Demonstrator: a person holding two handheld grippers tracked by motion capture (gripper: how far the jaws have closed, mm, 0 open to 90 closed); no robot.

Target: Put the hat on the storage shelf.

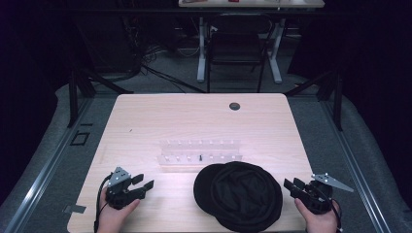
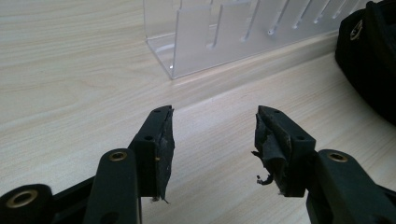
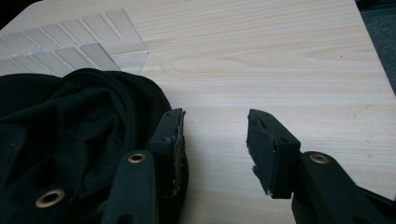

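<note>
A black cloth cap (image 1: pixel 240 194) lies flat on the wooden table (image 1: pixel 194 121) near its front edge; it also appears as black fabric (image 3: pixel 70 130) and at the right edge (image 2: pixel 369 51). Behind it stands a clear acrylic slotted rack (image 1: pixel 200 154) (image 2: pixel 219 32) (image 3: pixel 70 51). My left gripper (image 1: pixel 142 183) (image 2: pixel 212 140) rests open at the front left, its jaws apart over bare wood. My right gripper (image 1: pixel 291 184) (image 3: pixel 215 144) is open at the front right, its left jaw beside the cap's edge. Nothing sits between either pair of jaws.
A small dark round hole (image 1: pixel 234 106) sits near the table's far edge. Beyond the table stand a black chair (image 1: pixel 236 46) and white desk legs (image 1: pixel 201 53). Bare wood stretches across the far half of the table.
</note>
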